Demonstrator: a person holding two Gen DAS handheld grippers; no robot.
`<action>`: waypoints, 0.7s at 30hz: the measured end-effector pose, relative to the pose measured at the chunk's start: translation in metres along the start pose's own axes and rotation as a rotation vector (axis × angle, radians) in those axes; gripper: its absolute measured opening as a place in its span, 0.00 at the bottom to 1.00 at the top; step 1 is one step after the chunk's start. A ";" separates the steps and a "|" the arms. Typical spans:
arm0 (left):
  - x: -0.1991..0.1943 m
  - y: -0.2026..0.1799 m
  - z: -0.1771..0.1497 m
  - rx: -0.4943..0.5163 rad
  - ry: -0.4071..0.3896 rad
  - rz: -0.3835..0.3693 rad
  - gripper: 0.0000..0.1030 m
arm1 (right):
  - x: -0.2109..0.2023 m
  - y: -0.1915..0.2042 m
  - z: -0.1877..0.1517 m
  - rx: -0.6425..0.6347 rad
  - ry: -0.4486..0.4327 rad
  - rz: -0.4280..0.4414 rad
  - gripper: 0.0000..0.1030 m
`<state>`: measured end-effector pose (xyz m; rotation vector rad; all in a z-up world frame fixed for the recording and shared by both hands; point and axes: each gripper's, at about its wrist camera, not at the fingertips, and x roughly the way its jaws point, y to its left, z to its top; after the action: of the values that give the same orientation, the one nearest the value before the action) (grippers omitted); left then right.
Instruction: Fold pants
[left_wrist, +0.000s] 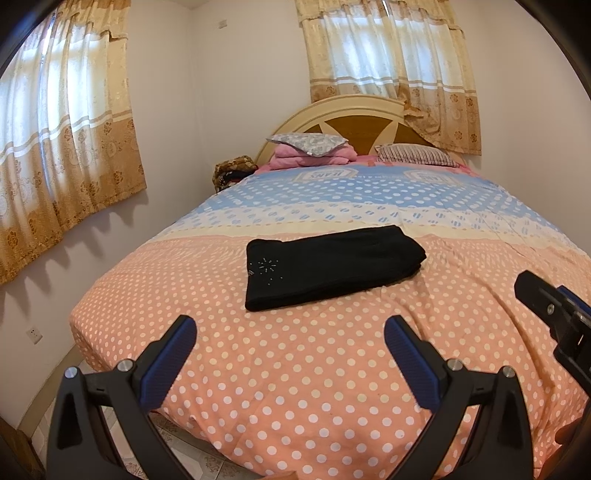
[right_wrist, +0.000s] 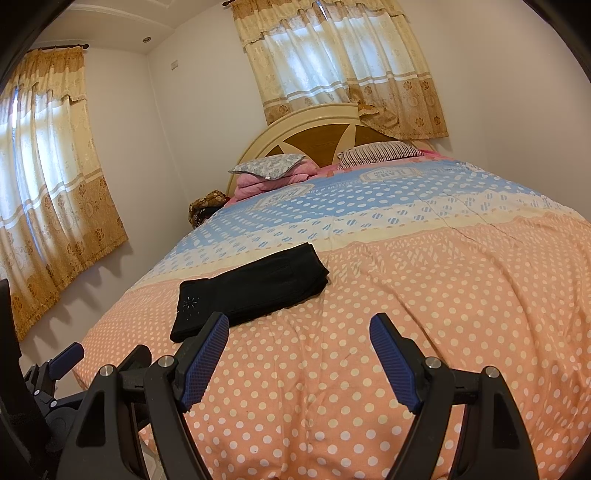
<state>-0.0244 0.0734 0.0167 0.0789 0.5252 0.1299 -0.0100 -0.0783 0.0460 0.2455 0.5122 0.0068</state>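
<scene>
Black pants (left_wrist: 328, 267) lie folded into a flat rectangle on the pink polka-dot bedspread (left_wrist: 295, 369), with a small sparkly motif near their left end. They also show in the right wrist view (right_wrist: 251, 291). My left gripper (left_wrist: 290, 332) is open and empty, held back from the pants near the foot of the bed. My right gripper (right_wrist: 299, 328) is open and empty, to the right of the pants and apart from them. The right gripper also shows at the right edge of the left wrist view (left_wrist: 554, 314).
Pillows (left_wrist: 306, 142) and folded pink bedding (left_wrist: 310, 157) sit by the headboard (left_wrist: 354, 110). Curtained windows are behind the bed and on the left wall (left_wrist: 62, 147). The bed's left edge drops to tiled floor (left_wrist: 173, 435). A brown bag (left_wrist: 232, 171) stands beside the bed.
</scene>
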 end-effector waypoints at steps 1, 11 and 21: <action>0.000 0.000 0.000 -0.001 0.001 -0.001 1.00 | 0.000 0.000 0.000 -0.001 -0.001 0.000 0.78; 0.001 -0.001 0.000 0.001 0.010 0.001 1.00 | 0.000 0.000 0.000 0.000 0.001 0.000 0.78; 0.001 -0.001 0.000 0.002 0.013 0.006 1.00 | 0.000 0.000 0.000 0.000 0.001 0.001 0.78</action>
<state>-0.0232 0.0731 0.0156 0.0816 0.5384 0.1359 -0.0099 -0.0782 0.0455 0.2453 0.5134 0.0080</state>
